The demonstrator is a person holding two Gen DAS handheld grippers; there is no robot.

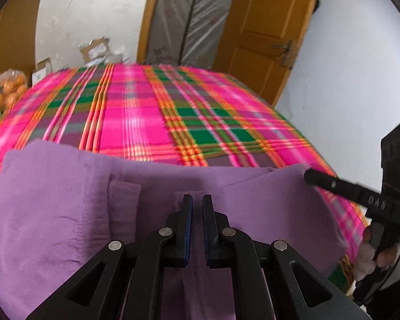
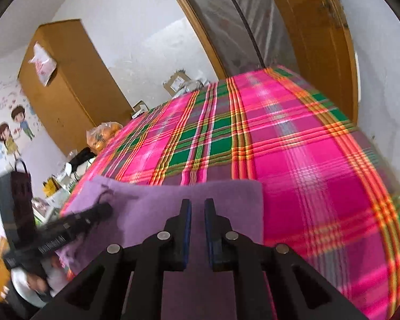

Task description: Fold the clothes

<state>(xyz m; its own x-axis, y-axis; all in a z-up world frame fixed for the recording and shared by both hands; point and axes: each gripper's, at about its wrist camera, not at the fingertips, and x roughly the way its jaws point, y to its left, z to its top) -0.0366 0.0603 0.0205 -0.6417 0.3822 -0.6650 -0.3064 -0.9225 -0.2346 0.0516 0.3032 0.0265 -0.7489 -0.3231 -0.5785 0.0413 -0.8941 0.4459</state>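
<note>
In the left wrist view, a purple garment (image 1: 66, 208) was seen spread on the near part of a plaid-covered bed (image 1: 152, 117), with a wooden door (image 1: 264, 34) behind. The left gripper (image 1: 197, 200) was held slightly apart, nothing visibly gripped. In the right wrist view alone, a wardrobe (image 2: 66, 85) and cartoon wall stickers (image 2: 10, 130) were shown; the right gripper (image 2: 198, 204) was likewise held slightly apart over the garment.

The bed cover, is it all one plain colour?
No. The bed cover is a plaid of pink, green and orange stripes, and only the purple cloth lying on it is plain.
</note>
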